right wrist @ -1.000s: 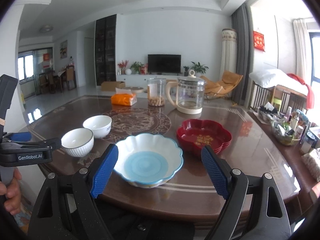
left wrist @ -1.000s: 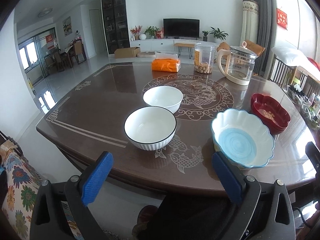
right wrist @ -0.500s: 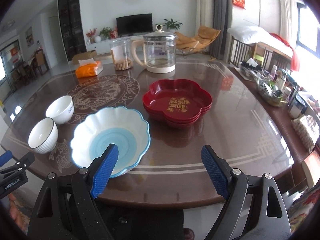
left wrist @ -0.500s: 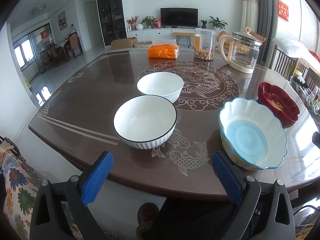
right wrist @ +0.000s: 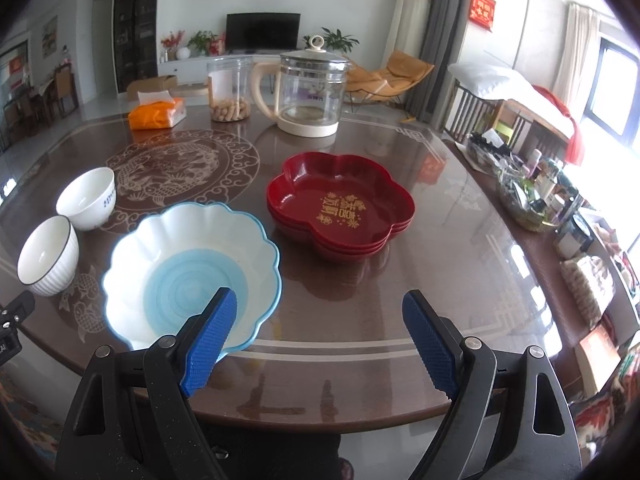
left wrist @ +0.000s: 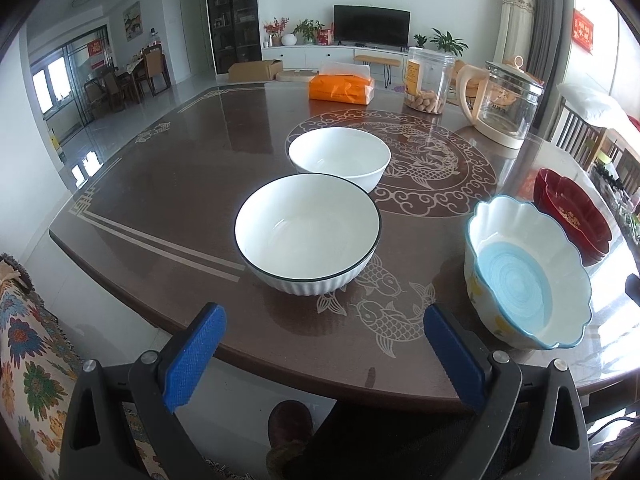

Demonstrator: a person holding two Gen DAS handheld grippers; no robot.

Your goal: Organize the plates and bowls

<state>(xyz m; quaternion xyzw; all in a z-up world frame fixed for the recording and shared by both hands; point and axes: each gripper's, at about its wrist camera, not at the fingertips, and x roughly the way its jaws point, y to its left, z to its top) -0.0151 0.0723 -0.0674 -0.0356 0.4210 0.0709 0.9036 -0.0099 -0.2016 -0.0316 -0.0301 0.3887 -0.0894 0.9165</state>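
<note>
- I am holding my left gripper [left wrist: 320, 354] wide, with nothing between its blue pads, over the near edge of the bench [left wrist: 192, 184].
- It is pointing at the black-rimmed white bowl [left wrist: 307, 236], which is sitting just beyond the pads, apart from them.
- The plain white bowl [left wrist: 339, 157] is standing right behind that one, on the edge of the round dragon pattern.
- I am keeping my right gripper [right wrist: 316, 338] spread wide as well, gripping nothing.
- Its left pad [right wrist: 210, 336] is showing in front of the near rim of the scalloped blue-and-white bowl [right wrist: 188, 264]; I cannot tell whether it is touching.
- The stack of red flower-shaped plates [right wrist: 340, 206] is lying just beyond and to the right of the scalloped bowl, between the pads in the right wrist view.
- A glass kettle [right wrist: 306, 88], a clear jar [right wrist: 229, 90] and an orange tissue pack [right wrist: 158, 114] are standing along the far side of the bench.
</note>
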